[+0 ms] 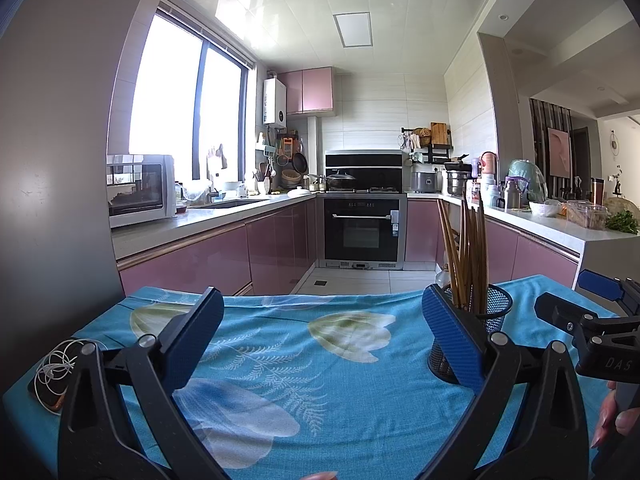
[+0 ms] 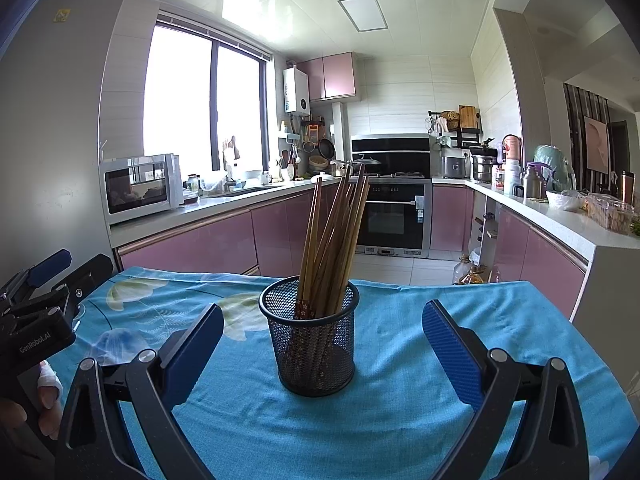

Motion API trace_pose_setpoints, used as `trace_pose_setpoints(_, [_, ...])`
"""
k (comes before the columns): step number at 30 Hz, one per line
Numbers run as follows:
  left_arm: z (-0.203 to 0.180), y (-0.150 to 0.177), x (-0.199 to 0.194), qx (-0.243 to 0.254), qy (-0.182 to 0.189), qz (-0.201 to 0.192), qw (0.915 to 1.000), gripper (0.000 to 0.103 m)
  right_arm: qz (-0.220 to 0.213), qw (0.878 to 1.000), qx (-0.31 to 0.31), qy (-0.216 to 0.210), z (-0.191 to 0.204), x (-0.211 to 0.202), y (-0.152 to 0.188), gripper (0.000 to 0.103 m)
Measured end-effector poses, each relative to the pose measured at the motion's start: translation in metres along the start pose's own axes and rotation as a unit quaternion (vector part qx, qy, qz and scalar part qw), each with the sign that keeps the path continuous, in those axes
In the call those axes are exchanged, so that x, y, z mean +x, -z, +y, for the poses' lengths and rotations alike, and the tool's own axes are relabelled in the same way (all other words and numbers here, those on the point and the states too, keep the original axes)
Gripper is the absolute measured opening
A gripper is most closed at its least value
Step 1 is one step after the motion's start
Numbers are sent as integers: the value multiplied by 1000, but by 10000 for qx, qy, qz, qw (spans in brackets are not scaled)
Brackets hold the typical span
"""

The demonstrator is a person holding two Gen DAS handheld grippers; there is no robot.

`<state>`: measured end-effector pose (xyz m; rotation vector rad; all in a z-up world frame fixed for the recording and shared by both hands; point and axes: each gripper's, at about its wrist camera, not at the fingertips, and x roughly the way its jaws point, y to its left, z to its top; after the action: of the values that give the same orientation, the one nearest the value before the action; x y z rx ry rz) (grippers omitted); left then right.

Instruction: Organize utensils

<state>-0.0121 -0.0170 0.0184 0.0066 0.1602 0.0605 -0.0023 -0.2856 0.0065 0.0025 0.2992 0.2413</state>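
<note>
Kitchen with pink cabinets point(image 2: 192, 248), and a table under a blue floral cloth point(image 2: 400, 420) with a coiled white cable point(image 1: 54, 368) at its left edge. The left gripper point(image 1: 324, 336) is wide open over bare cloth, holding nothing. The right gripper point(image 2: 324, 344) is open too, with the mesh cup point(image 2: 312, 344) between its fingers, untouched, and the chopsticks point(image 2: 332, 240) in it stand near upright, tips fanning up and slightly right.

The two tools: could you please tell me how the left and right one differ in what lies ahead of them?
The right tool has the mesh holder of chopsticks centred between its fingers; the left tool frames only bare blue tablecloth, with the holder beyond its right finger. Coiled white cable lies beside the left tool, not the right. Both are open and empty.
</note>
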Motion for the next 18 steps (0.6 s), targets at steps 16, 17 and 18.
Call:
trace_pose_setpoints(16, [0, 1, 0, -7, 10, 11, 10000, 97, 26, 10000, 13, 0, -1, -2, 0, 96])
trace_pose_setpoints(17, [1, 1, 0, -9, 12, 14, 10000, 97, 32, 10000, 13, 0, -1, -1, 0, 96])
trace_pose_setpoints(18, [0, 1, 0, -4, 6, 15, 10000, 97, 35, 10000, 17, -2, -1, -1, 0, 96])
